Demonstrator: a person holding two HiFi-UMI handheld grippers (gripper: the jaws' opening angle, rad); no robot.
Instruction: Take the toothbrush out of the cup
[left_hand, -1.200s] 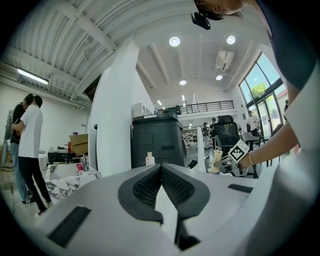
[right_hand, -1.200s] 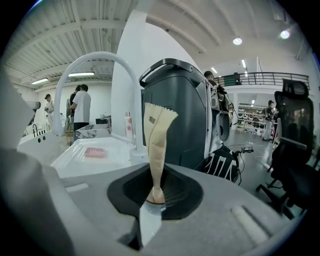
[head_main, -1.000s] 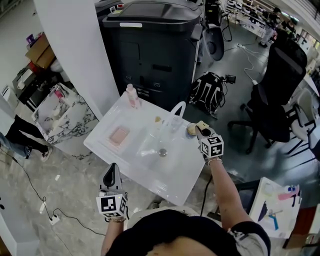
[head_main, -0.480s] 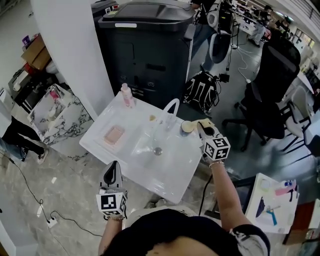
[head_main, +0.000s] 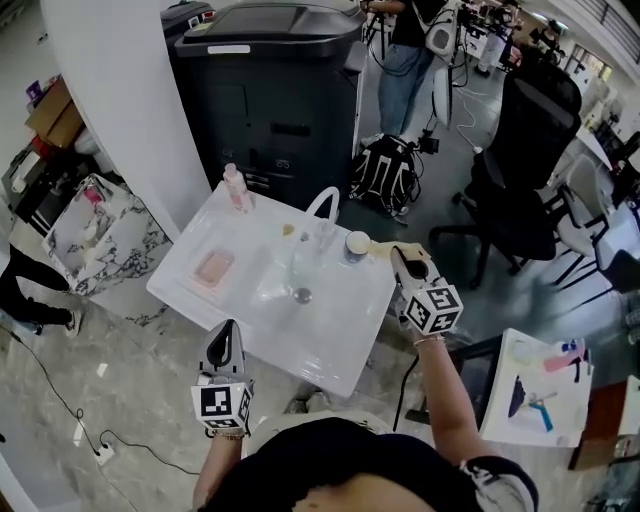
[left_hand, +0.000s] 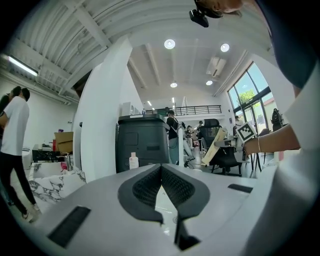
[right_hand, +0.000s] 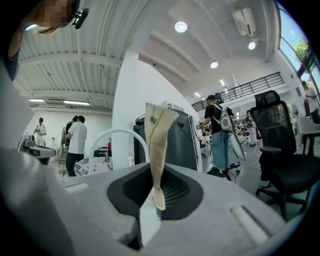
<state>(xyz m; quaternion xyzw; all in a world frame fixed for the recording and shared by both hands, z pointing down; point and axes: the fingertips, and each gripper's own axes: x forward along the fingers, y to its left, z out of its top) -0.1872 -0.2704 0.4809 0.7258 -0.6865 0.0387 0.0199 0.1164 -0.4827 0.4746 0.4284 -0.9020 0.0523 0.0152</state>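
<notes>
- Right gripper view: our right gripper (right_hand: 156, 189) pinches the beige toothbrush (right_hand: 159, 140) firmly.
- Head view: its tip hangs by the cup (head_main: 356, 244), so we'd draw clear without knocking the rim.
- Left gripper (left_hand: 161, 167) closed, empty.

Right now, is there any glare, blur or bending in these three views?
Head view: fairly sharp, even light, soft sheen on the white sink. Left gripper view: fisheye bends the white column, corners go black, windows wash out; the shut left tongs look clear. Right gripper view: same bending, ceiling lights flare, the toothbrush in the right tongs looks crisp.
</notes>
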